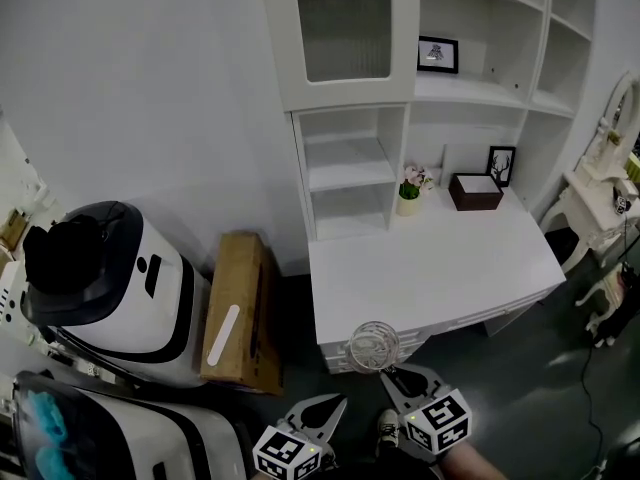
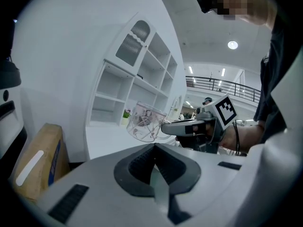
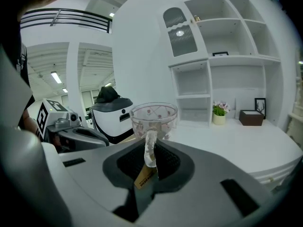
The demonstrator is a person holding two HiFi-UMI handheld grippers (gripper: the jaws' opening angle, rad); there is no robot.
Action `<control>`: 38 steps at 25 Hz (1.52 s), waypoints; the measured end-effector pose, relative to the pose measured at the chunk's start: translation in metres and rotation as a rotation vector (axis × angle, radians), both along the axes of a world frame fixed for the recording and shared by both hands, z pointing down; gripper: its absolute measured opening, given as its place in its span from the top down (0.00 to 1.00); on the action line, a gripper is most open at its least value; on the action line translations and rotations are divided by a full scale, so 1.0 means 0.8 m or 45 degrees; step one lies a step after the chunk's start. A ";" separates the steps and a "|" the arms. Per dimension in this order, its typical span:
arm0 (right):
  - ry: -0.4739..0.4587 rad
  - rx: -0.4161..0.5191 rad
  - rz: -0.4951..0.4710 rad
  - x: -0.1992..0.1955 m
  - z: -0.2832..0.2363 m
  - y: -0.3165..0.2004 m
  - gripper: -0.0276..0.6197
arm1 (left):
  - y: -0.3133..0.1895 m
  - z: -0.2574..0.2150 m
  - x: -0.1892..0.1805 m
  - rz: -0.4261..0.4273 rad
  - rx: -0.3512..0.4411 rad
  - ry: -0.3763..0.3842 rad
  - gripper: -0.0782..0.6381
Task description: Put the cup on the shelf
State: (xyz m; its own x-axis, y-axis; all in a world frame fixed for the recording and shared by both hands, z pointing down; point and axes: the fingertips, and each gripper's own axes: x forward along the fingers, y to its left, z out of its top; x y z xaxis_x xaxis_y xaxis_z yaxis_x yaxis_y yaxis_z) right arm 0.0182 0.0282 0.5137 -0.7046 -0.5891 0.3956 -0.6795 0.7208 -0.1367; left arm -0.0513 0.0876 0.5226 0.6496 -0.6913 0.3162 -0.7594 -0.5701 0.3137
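Note:
A clear glass cup [image 1: 374, 346] with a pink pattern hangs over the front edge of the white desk [image 1: 430, 268]. My right gripper [image 1: 393, 372] is shut on the cup's handle. In the right gripper view the cup [image 3: 153, 119] stands upright just beyond the right gripper [image 3: 150, 151]. My left gripper [image 1: 322, 409] is shut with nothing in it, low and to the left of the cup. Its own view shows the left gripper [image 2: 154, 148] with the cup [image 2: 144, 122] ahead of it. The white shelf unit [image 1: 350, 163] stands at the back of the desk with bare compartments.
On the desk are a small flower pot [image 1: 410, 194], a brown box [image 1: 475, 190] and a framed picture [image 1: 501, 165]; another frame [image 1: 438, 55] stands higher up. A cardboard box [image 1: 240, 308] and a white-and-black machine [image 1: 110, 288] stand left of the desk. A white dressing table [image 1: 600, 188] is at the right.

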 end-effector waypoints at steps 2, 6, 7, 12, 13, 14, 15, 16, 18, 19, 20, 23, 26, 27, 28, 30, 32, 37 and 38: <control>-0.001 0.003 -0.012 0.005 -0.002 -0.007 0.91 | -0.005 0.000 0.007 -0.010 -0.001 -0.001 0.88; -0.005 0.007 -0.034 0.015 -0.003 -0.018 0.91 | -0.013 0.000 0.020 -0.027 -0.002 -0.006 0.88; -0.007 0.007 -0.040 0.018 -0.003 -0.021 0.91 | -0.015 0.001 0.024 -0.033 -0.004 -0.007 0.88; -0.007 0.006 -0.071 0.031 -0.001 -0.036 0.91 | -0.026 0.001 0.040 -0.055 -0.006 -0.015 0.88; -0.007 0.005 -0.075 0.033 0.000 -0.038 0.91 | -0.029 0.002 0.042 -0.059 -0.006 -0.017 0.88; -0.009 0.005 -0.078 0.035 0.000 -0.041 0.91 | -0.031 0.002 0.044 -0.064 -0.006 -0.018 0.88; -0.010 0.005 -0.081 0.037 0.000 -0.044 0.91 | -0.033 0.003 0.046 -0.069 -0.005 -0.020 0.88; -0.012 0.005 -0.085 0.040 0.001 -0.046 0.91 | -0.034 0.003 0.048 -0.072 -0.005 -0.022 0.88; -0.014 0.006 -0.095 0.045 0.001 -0.050 0.91 | -0.037 0.003 0.054 -0.078 -0.006 -0.027 0.88; -0.014 0.005 -0.100 0.047 0.002 -0.052 0.91 | -0.038 0.004 0.056 -0.082 -0.008 -0.029 0.88; -0.014 0.005 -0.107 0.049 0.003 -0.055 0.91 | -0.040 0.004 0.059 -0.086 -0.008 -0.030 0.88; -0.009 0.004 -0.125 0.056 0.004 -0.063 0.91 | -0.047 0.007 0.066 -0.101 -0.007 -0.032 0.88; -0.001 0.007 -0.140 0.064 0.005 -0.071 0.91 | -0.055 0.008 0.075 -0.118 -0.001 -0.024 0.88; 0.000 0.008 -0.145 0.066 0.005 -0.074 0.91 | -0.058 0.008 0.078 -0.122 0.000 -0.022 0.88; 0.003 0.009 -0.149 0.069 0.005 -0.077 0.91 | -0.060 0.008 0.081 -0.126 -0.001 -0.019 0.88; 0.006 0.012 -0.157 0.073 0.006 -0.082 0.91 | -0.064 0.007 0.087 -0.135 -0.002 -0.016 0.88; 0.008 0.014 -0.164 0.078 0.006 -0.088 0.91 | -0.068 0.008 0.091 -0.146 0.001 -0.018 0.88; 0.001 0.012 -0.179 0.090 0.009 -0.101 0.91 | -0.079 0.009 0.102 -0.170 0.007 -0.026 0.88; -0.001 0.012 -0.181 0.093 0.008 -0.104 0.91 | -0.082 0.009 0.105 -0.175 0.004 -0.025 0.88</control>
State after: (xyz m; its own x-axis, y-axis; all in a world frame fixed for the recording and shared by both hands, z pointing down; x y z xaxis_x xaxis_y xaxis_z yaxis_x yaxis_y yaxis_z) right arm 0.0924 -0.0554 0.5204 -0.7816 -0.4869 0.3899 -0.5701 0.8113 -0.1296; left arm 0.0326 0.0224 0.5295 0.5425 -0.7744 0.3257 -0.8364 -0.4614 0.2960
